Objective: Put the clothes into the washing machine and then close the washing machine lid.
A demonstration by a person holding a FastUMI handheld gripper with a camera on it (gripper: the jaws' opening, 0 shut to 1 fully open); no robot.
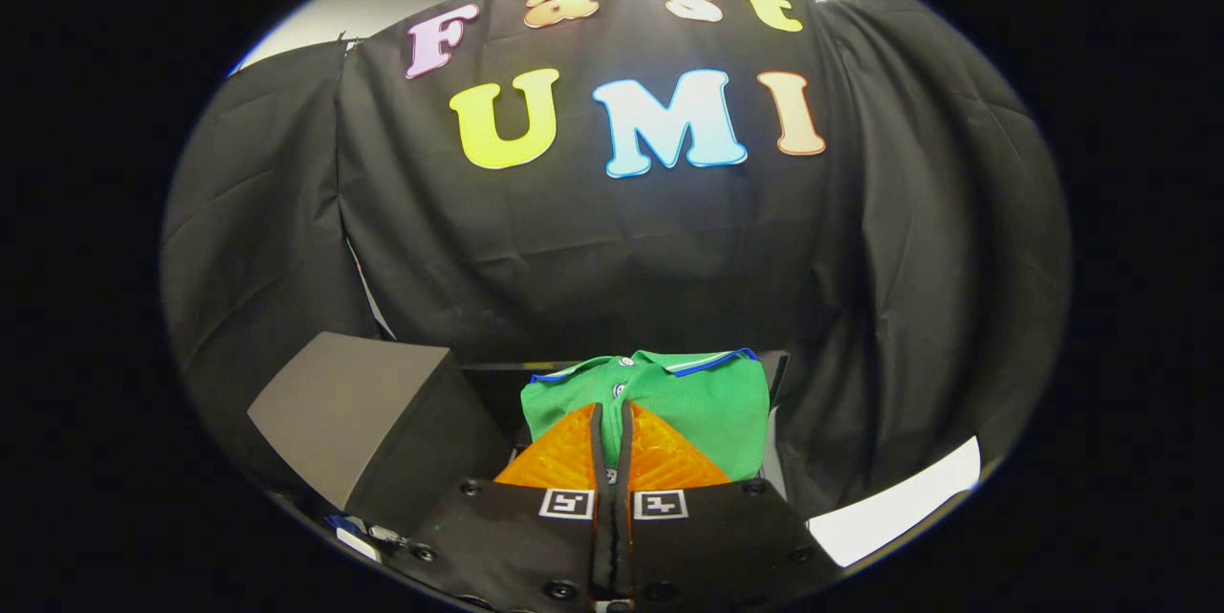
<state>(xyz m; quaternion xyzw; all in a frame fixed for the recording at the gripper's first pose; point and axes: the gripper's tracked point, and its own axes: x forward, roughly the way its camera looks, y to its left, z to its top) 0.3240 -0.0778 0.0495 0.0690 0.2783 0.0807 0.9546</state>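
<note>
Gripper [612, 426] held low and level, pointing at the booth's black cloth wall. Jaws are closed: the two fingers [564, 460] stand side by side with only a thin seam between them and nothing caught in it.

Folded green polo shirt [703, 398], with a blue-edged collar and buttons up, lies just ahead of the jaws and a little to their right, flat on a dark surface [488, 383]. The jaw tips overlap its near edge in the gripper view; I cannot tell whether they touch the fabric or hover above it. Shirt looks undisturbed and still neatly folded.

To the left of the jaws, just beside the shirt, stands a dark grey boxy body with a sloped top face [354, 403]. Probably the washing machine or its lid, but its opening is not readable from here.

Progress, as judged: early. Clothes are not in the machine and not gripped. Left to do: open the jaws, take the shirt, carry it left to the machine, drop it in, close the lid.
</note>
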